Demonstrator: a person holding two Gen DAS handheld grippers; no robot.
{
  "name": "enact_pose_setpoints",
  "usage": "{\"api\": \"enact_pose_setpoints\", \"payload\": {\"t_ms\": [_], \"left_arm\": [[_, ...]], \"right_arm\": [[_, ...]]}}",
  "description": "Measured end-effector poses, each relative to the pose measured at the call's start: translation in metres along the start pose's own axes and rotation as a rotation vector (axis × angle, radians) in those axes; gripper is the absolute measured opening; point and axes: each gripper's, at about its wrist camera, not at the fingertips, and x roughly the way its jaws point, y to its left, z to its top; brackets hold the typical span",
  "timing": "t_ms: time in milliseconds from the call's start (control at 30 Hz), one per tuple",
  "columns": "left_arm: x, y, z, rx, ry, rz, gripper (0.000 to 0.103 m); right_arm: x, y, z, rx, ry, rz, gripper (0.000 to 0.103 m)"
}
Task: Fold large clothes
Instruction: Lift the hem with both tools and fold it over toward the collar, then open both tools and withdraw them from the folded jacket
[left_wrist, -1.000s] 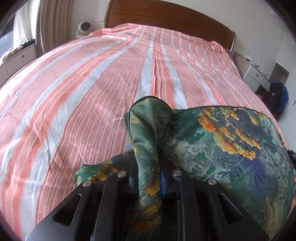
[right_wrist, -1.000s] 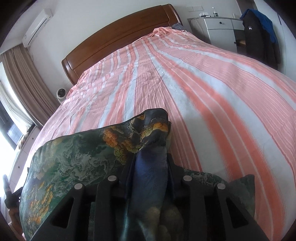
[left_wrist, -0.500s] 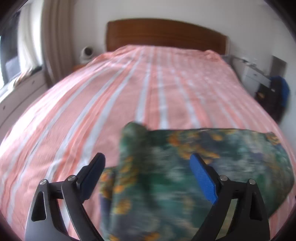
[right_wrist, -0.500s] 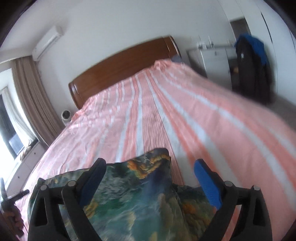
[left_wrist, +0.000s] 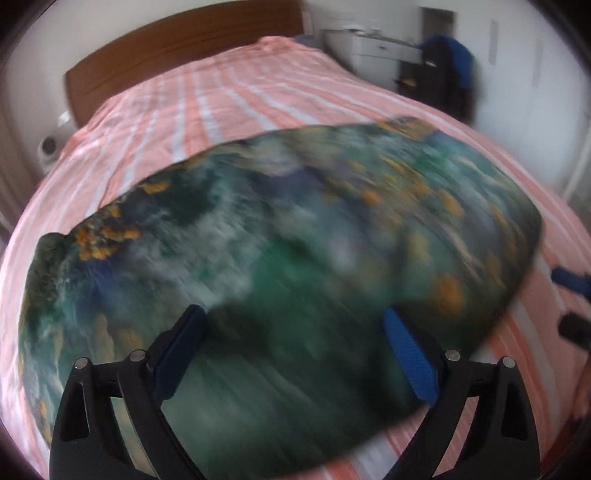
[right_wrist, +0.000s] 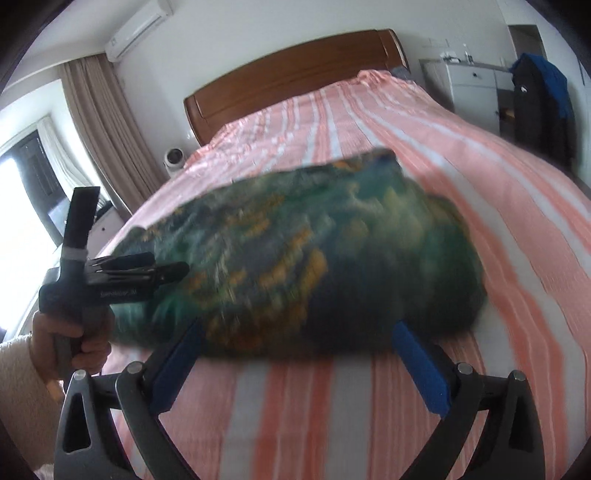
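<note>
Legible text: 1 item. Pale printed lettering on the black body of the left tongs (right_wrist: 162, 271), seen from the right wrist view; too blurred to read. No other labels readable.

green printed cloth (left_wrist: 295, 240) motion-blurred, pattern unreadable

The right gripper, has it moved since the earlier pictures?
Yes. The right gripper drew back from the headboard, off the green cloth, over bare striped sheet.

I'm seeing a striped bed (right_wrist: 369, 122) sitting against a wooden headboard (right_wrist: 295, 77). Daylight is coming through a curtained window (right_wrist: 22, 177); a white dresser (right_wrist: 469, 88) is standing opposite.
</note>
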Motion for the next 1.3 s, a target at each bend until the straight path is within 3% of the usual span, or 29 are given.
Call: {"api": "enact_pose_setpoints", "payload": {"t_ms": [133,233,333,600,700,767,1300], "left_arm": [[-0.054,-0.028,-0.042,0.103,0.025,-0.111,0.098],[-0.086,-0.035,-0.070,0.110,0.030,-0.127,0.098],[-0.104,-0.033,-0.095,0.046,0.016,-0.096,0.099],[-0.072,0.001,-0.132,-0.183,0.010,0.053,0.099],[-0.051,0.014,-0.141,-0.252,0.060,0.077,0.101],[-0.045,0.020,-0.150,-0.290,0.035,0.063,0.103],[-0.040,0.019,-0.153,-0.295,0.052,0.082,0.103]], "right_arm": [[-0.032,-0.002,-0.034,-0.034,0.001,-0.032,0.101],[-0.051,0.001,-0.062,-0.052,0.010,-0.066,0.101],[-0.050,0.008,-0.084,-0.071,0.034,-0.076,0.101],[-0.032,0.034,-0.103,-0.232,0.041,-0.139,0.101],[-0.020,0.032,-0.110,-0.238,0.078,-0.159,0.101],[-0.017,0.030,-0.113,-0.236,0.079,-0.159,0.102],[-0.011,0.025,-0.118,-0.256,0.067,-0.152,0.103]]}}
